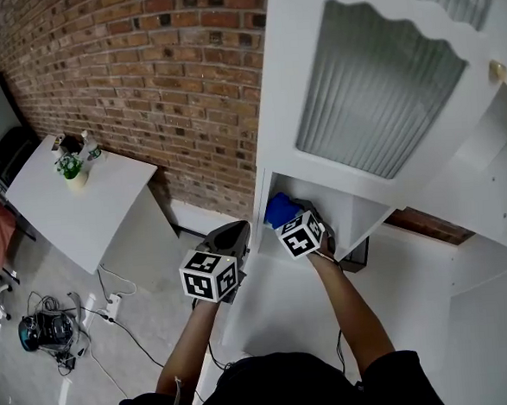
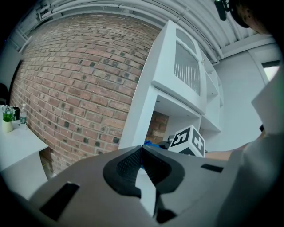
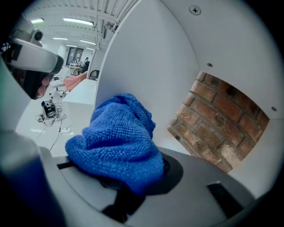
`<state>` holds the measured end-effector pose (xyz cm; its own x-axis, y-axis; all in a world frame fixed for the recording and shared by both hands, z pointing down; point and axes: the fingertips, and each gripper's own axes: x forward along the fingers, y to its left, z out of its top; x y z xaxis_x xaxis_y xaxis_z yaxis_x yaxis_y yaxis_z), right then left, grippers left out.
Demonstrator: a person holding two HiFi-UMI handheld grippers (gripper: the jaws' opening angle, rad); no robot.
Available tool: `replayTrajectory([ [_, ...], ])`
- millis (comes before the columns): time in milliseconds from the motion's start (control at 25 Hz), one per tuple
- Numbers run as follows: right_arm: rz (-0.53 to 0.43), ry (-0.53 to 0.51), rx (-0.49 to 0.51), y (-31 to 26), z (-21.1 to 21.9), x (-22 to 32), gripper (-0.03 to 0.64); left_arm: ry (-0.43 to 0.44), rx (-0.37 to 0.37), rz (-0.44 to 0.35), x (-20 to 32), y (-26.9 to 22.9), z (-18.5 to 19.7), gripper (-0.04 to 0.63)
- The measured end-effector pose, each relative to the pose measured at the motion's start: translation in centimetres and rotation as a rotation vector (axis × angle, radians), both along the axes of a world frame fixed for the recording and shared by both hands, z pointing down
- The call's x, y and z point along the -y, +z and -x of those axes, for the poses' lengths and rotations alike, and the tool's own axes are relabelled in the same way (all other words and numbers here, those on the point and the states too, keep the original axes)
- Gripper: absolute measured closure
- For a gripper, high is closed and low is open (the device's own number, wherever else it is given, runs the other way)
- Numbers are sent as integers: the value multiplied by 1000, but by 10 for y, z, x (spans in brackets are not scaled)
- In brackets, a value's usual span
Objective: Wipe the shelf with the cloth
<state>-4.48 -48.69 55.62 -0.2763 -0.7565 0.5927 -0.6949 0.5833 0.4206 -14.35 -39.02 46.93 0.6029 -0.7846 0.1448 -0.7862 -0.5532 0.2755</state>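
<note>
A white cabinet has an open lower shelf compartment (image 1: 347, 210). My right gripper (image 1: 304, 213) reaches into it, shut on a bunched blue cloth (image 1: 280, 210). In the right gripper view the cloth (image 3: 119, 144) spills over the jaws and hides the fingertips of the right gripper (image 3: 133, 175). The compartment's white side wall (image 3: 146, 75) stands close behind it. My left gripper (image 1: 230, 237) hovers just left of the cabinet's edge, outside the compartment. Seen in its own view, the left gripper (image 2: 142, 150) has its jaws shut with nothing between them, and the cloth (image 2: 149, 143) peeks past them.
The compartment's back is open onto a brick wall (image 3: 217, 119). A ribbed-glass cabinet door (image 1: 375, 85) hangs above the compartment. A white table (image 1: 85, 209) with a small potted plant (image 1: 71, 168) stands at the left. Cables and a power strip (image 1: 54, 328) lie on the floor.
</note>
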Motion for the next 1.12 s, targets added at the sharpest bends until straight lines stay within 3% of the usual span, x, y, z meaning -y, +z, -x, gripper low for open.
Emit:
replayTrajectory([
  [1120, 15, 120, -2, 3, -67, -22, 540, 119, -9, -3, -9, -3, -49, 578],
])
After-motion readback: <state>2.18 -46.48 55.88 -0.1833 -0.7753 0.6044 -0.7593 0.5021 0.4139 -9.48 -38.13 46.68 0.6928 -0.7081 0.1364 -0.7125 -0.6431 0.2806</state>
